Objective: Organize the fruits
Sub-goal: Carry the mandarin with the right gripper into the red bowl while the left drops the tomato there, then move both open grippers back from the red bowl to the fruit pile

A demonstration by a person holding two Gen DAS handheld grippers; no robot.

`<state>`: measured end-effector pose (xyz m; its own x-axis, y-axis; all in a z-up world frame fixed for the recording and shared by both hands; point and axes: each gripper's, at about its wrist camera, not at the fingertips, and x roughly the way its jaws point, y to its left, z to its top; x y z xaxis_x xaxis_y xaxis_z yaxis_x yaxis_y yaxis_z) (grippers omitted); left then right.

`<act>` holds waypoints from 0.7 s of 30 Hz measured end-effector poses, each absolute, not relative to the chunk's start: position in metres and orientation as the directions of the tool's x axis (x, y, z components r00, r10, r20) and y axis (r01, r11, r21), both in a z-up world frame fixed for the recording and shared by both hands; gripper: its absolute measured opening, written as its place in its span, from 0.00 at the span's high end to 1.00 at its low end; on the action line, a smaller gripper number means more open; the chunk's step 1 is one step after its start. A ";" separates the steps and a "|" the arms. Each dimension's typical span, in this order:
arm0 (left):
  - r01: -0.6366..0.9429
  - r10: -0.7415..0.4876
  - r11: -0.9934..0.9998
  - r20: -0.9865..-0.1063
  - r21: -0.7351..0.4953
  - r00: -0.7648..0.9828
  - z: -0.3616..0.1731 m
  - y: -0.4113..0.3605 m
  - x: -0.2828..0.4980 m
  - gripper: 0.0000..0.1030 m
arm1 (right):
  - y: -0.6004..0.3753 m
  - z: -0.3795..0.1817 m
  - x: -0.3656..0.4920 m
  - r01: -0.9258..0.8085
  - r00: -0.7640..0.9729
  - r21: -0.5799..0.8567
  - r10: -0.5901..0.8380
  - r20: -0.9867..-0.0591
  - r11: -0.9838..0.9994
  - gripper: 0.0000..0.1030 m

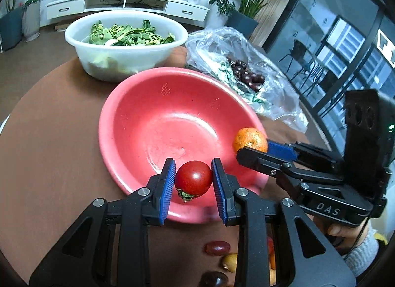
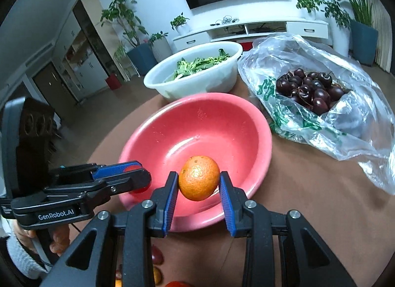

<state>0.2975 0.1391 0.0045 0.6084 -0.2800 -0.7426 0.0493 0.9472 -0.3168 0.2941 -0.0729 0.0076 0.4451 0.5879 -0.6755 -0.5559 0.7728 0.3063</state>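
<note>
1. The left gripper [image 1: 193, 179] points down and forward over the near edge of a red bowl. Its two blue pads press on either side of a small red tomato [image 1: 193, 177], held with its green stem end turned down and toward the camera.
2. The right gripper [image 2: 199, 180] is clamped the same way on a small orange [image 2: 199, 177], which sits squarely between its blue pads, also above the bowl's near edge.
3. The two grippers hang side by side, close but apart; in each wrist view the other one reaches in from the side, and a hand in a grey knitted sleeve [image 1: 363, 252] holds the right one's handle.
4. The red bowl [image 1: 138, 114] stands on a brown table [image 1: 49, 138] just below and beyond both fruits. Its inside shows no fruit.
5. On the table near the camera, behind the grippers' arms, lie several small fruits [image 1: 218, 247], red, yellow and dark.
6. Beyond the red bowl stands a white bowl [image 2: 197, 82] of green leaves.
7. To the right of both bowls lies a clear plastic bag [image 2: 345, 126], open, holding dark cherries [image 2: 309, 90].
</note>
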 end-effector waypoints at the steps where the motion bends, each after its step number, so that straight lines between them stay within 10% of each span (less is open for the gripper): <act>1: 0.050 -0.271 0.951 -0.746 -0.304 0.608 0.003 0.138 0.298 0.73 | -0.072 0.007 0.294 -0.558 0.450 0.296 0.582 -0.677 0.775 0.65; 11: 0.080 -0.180 0.983 -0.758 -0.167 0.627 -0.003 0.126 0.303 0.72 | -0.065 0.010 0.286 -0.582 0.498 0.197 0.537 -0.680 0.789 0.50; 15: 0.081 -0.170 0.985 -0.751 -0.154 0.638 -0.003 0.125 0.299 0.52 | -0.068 0.018 0.279 -0.584 0.523 0.173 0.531 -0.667 0.793 0.48; 21: 0.073 -0.191 0.979 -0.725 -0.191 0.661 0.009 0.131 0.283 0.50 | -0.084 0.033 0.256 -0.578 0.553 0.178 0.543 -0.633 0.796 0.48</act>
